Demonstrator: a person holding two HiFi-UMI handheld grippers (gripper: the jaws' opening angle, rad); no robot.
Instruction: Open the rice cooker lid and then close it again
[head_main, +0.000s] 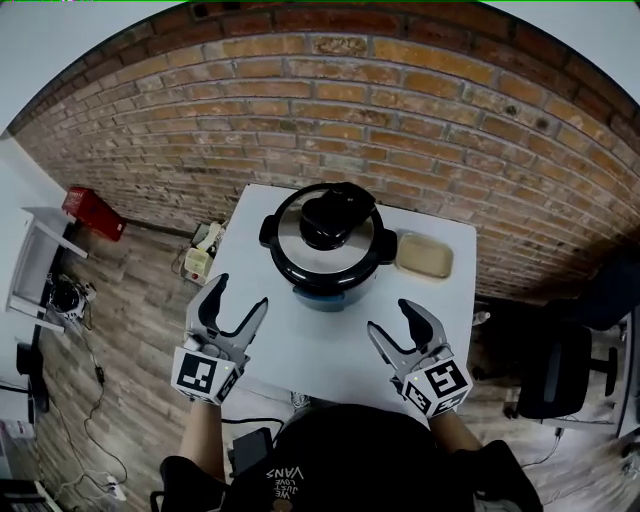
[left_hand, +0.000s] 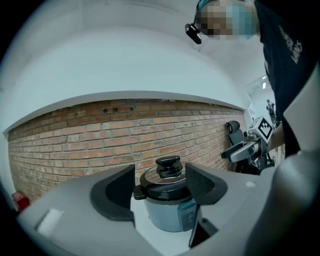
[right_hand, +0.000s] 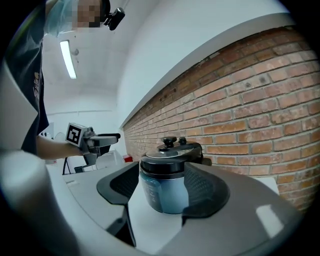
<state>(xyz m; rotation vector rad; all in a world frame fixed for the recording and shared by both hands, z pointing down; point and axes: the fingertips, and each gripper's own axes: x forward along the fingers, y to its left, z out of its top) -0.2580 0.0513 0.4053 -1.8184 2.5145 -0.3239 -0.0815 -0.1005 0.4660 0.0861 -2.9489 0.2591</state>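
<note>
On a white desk (head_main: 330, 350) set against a red brick wall (head_main: 330, 110), the rice cooker (head_main: 329, 250) stands toward the far edge with its lid (head_main: 296, 232) seated flat and shut. The left tongs (head_main: 240, 293) and the right tongs (head_main: 388, 317) hover near the front edge, one to each side. Both are spread wide and empty, and both are well apart from the cooker. With no grip on the lid, the opening appears not yet begun, and the lift and the closing both seem to lie ahead. The lid is a round disc of brushed metal with a black rim and a stubby black knob (head_main: 338, 215). The smooth pale blue-grey body carries black side handles and a front panel. A shallow beige dish (head_main: 424, 254) with rounded corners lies just beside the cooker.
</note>
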